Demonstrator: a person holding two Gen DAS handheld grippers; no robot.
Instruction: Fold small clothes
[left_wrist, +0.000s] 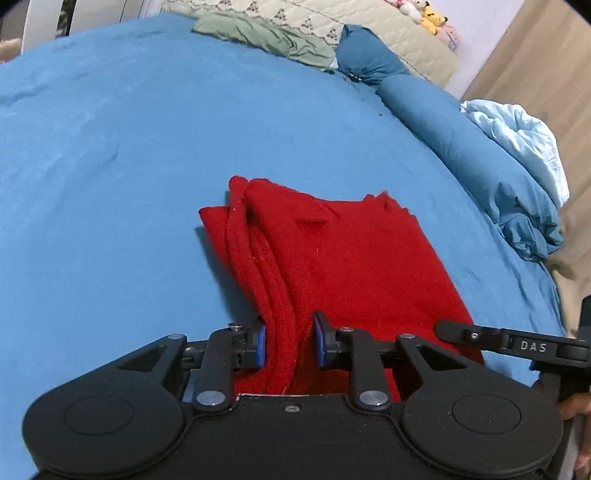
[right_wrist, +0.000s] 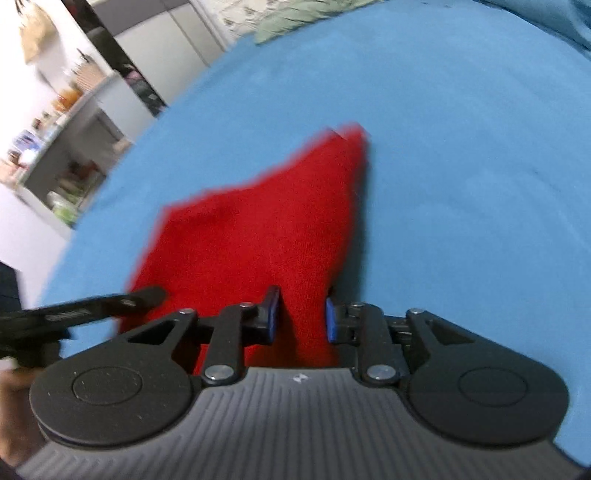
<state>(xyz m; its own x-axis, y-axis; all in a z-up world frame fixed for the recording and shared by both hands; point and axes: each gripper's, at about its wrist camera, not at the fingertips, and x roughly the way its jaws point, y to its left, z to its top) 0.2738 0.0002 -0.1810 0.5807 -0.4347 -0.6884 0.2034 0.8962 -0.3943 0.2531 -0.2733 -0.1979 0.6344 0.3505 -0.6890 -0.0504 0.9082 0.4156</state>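
A red knitted garment lies folded in layers on the blue bedsheet. My left gripper is shut on the near left edge of its stacked folds, with the blue pads pressed on the bunched cloth. In the right wrist view the same red garment is blurred and stretches away to a point. My right gripper is shut on its near right edge. One finger of the right gripper shows at the right of the left wrist view. A finger of the left gripper shows at the left of the right wrist view.
A green garment lies crumpled at the far edge of the bed. A rolled dark blue duvet and a pale blue cloth line the right side. Plush toys sit on a beige quilt behind. Cluttered shelves stand beyond the bed's left edge.
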